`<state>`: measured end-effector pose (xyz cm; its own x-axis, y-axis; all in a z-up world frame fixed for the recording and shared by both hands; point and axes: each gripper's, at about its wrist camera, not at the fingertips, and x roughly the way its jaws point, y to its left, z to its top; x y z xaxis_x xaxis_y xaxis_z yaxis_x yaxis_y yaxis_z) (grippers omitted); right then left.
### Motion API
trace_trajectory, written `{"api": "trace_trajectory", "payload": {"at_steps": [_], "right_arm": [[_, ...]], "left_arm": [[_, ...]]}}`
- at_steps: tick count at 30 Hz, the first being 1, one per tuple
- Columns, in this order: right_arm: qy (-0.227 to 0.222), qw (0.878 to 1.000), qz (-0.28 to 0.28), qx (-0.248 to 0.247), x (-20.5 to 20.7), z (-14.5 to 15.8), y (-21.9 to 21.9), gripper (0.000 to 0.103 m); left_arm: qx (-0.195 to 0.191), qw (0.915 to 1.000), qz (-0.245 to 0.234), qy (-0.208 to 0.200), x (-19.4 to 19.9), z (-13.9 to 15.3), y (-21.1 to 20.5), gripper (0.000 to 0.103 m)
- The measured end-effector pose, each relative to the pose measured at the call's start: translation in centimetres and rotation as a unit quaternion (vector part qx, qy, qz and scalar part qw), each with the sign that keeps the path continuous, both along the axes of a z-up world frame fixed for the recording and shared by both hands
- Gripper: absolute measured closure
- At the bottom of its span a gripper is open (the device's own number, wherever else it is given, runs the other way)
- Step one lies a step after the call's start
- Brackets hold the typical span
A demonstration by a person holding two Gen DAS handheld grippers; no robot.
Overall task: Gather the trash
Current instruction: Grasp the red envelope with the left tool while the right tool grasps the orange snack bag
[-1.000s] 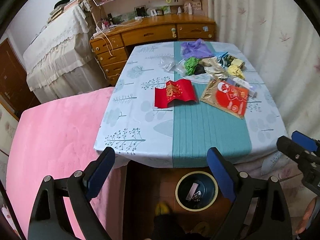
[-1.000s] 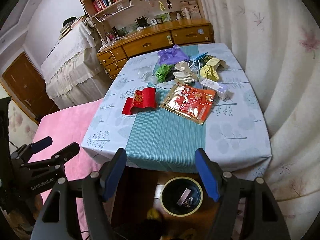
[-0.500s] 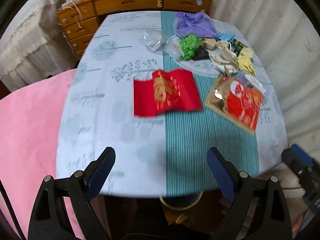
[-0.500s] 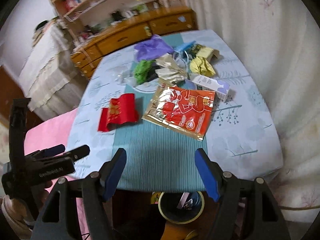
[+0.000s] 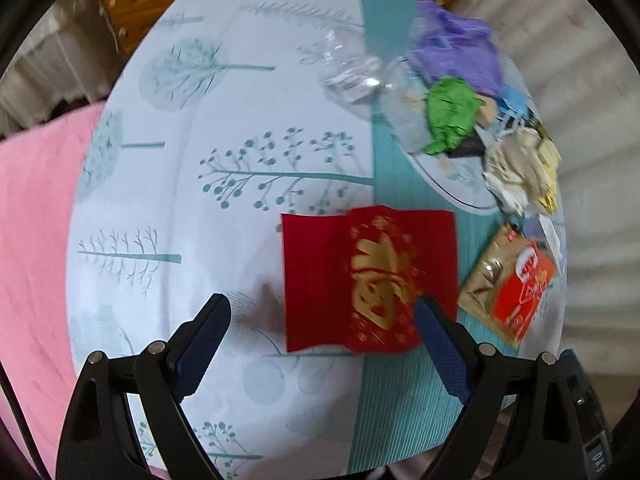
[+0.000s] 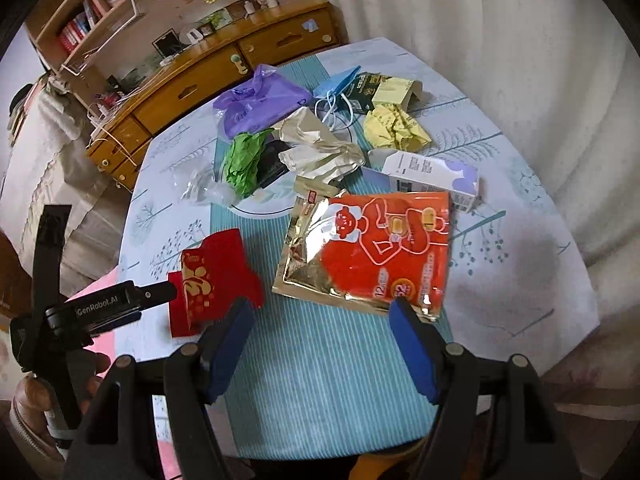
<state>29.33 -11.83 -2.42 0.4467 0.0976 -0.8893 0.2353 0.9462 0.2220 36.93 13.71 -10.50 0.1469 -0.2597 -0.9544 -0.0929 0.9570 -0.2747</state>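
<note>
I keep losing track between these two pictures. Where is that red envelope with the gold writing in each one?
Left wrist view: the red envelope lies at centre, just ahead of the open left gripper.
Right wrist view: the red envelope lies at lower left, beside the open right gripper.
Shared landmark: the orange snack bag lies to its right in both.

We see a surface point(image 6: 520, 264) covered in a pale tree-print cloth with a teal striped runner point(image 6: 320, 380). Behind it stands a wooden dresser point(image 6: 208, 80) under a bookshelf point(image 6: 92, 12). Cream curtains point(image 6: 500, 40) hang alongside; a pink bedspread point(image 5: 32, 240) lies beside.
</note>
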Motion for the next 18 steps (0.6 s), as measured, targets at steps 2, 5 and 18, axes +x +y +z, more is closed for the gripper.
{"api": "trace_trajectory", "payload": {"at_steps": [2, 5, 18], "right_arm": [[0.004, 1.000, -0.002, 0.001, 0.4, -0.5, 0.4, 0.032], [0.009, 1.000, -0.008, 0.003, 1.0, -1.1, 0.7, 0.032], [0.019, 1.000, -0.016, -0.008, 2.1, -2.5, 0.4, 0.032]], "left_arm": [[-0.014, 0.9998, 0.004, 0.010, 0.5, -0.8, 0.3, 0.011], [-0.030, 0.9992, 0.001, 0.027, 1.1, -1.8, 0.1, 0.011], [0.013, 0.9978, -0.007, 0.065, 2.8, -4.0, -3.1, 0.011]]}}
